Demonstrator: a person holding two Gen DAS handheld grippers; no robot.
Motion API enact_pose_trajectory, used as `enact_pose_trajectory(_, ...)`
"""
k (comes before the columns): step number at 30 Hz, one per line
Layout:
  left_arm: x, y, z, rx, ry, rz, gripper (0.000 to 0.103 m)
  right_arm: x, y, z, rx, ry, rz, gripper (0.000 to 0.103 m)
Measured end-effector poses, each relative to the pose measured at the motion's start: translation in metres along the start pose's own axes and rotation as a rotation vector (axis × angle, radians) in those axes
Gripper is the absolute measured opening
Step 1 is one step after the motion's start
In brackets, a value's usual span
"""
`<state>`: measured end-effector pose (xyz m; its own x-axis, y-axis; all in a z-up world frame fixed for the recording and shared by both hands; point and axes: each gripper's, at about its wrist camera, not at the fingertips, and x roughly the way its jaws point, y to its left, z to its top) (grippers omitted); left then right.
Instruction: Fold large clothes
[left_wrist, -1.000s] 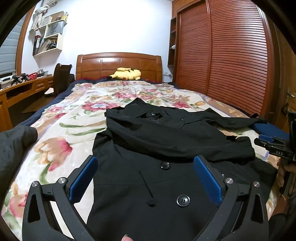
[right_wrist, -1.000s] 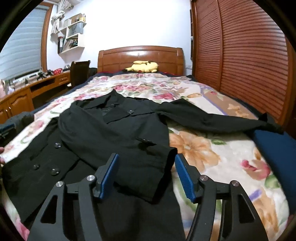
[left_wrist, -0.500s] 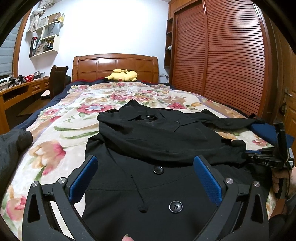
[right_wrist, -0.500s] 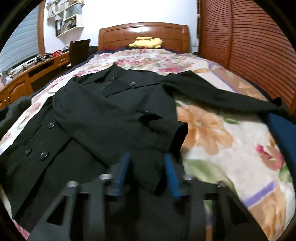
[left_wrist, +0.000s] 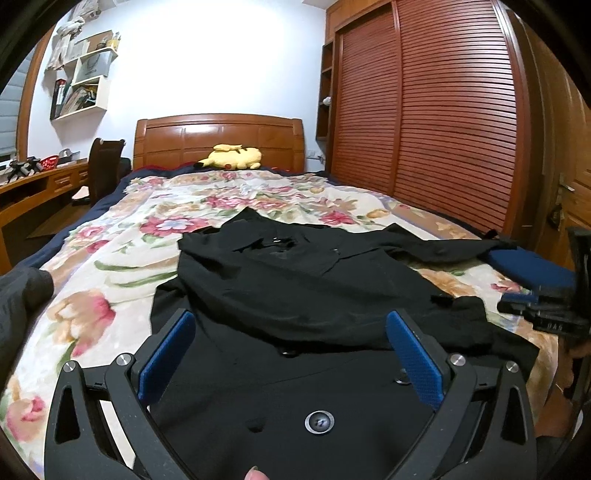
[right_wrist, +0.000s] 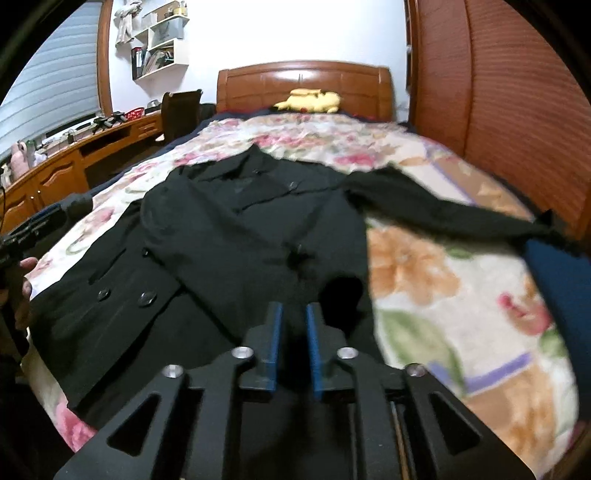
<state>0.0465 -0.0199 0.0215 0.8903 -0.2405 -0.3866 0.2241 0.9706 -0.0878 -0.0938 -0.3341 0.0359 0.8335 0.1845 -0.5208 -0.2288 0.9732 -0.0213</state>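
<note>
A black buttoned coat (left_wrist: 295, 295) lies spread on the floral bedspread (left_wrist: 110, 266), collar toward the headboard. One sleeve is folded across its chest; the other sleeve (right_wrist: 450, 210) stretches out to the right. My left gripper (left_wrist: 291, 332) is open over the coat's lower front, holding nothing. My right gripper (right_wrist: 293, 317) has its blue pads nearly together on the coat's black cloth near the folded sleeve's cuff (right_wrist: 343, 291). The right gripper also shows in the left wrist view (left_wrist: 546, 317) at the right edge.
A yellow plush toy (left_wrist: 232, 157) lies by the wooden headboard (left_wrist: 218, 140). A slatted wardrobe (left_wrist: 443, 129) runs along the right. A desk (right_wrist: 74, 158) and chair (right_wrist: 181, 110) stand at the left. A blue cushion (right_wrist: 561, 280) lies at the bed's right edge.
My right gripper has closed from wide open and dropped onto the coat cloth by the cuff. My left gripper has stayed open and shifted slightly over the coat's lower front.
</note>
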Motion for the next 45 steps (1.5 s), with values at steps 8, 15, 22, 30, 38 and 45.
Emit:
enact_pose_trajectory(8, 0.011, -0.02, 0.004, 0.024, 0.007, -0.037, 0.103, -0.007, -0.054, 0.024, 0.037, -0.033, -0.112, 0.072)
enact_pose_trajectory(15, 0.025, -0.036, 0.007, 0.046, 0.029, -0.072, 0.103, 0.01, -0.111, 0.051, 0.077, -0.019, -0.209, 0.072)
enact_pose_trajectory(22, 0.038, -0.05, 0.007, 0.075, 0.058, -0.09, 0.103, 0.036, -0.167, 0.08, 0.121, 0.022, -0.319, 0.072)
enact_pose_trajectory(30, 0.051, -0.057, 0.003, 0.094, 0.096, -0.084, 0.103, 0.063, -0.237, 0.104, 0.289, 0.074, -0.401, 0.072)
enact_pose_trajectory(38, 0.06, -0.061, -0.001, 0.099, 0.125, -0.083, 0.103, 0.081, -0.271, 0.108, 0.409, 0.127, -0.484, 0.072)
enact_pose_trajectory(45, 0.064, -0.062, -0.005, 0.1, 0.145, -0.078, 0.103, 0.107, -0.285, 0.109, 0.483, 0.194, -0.542, 0.072)
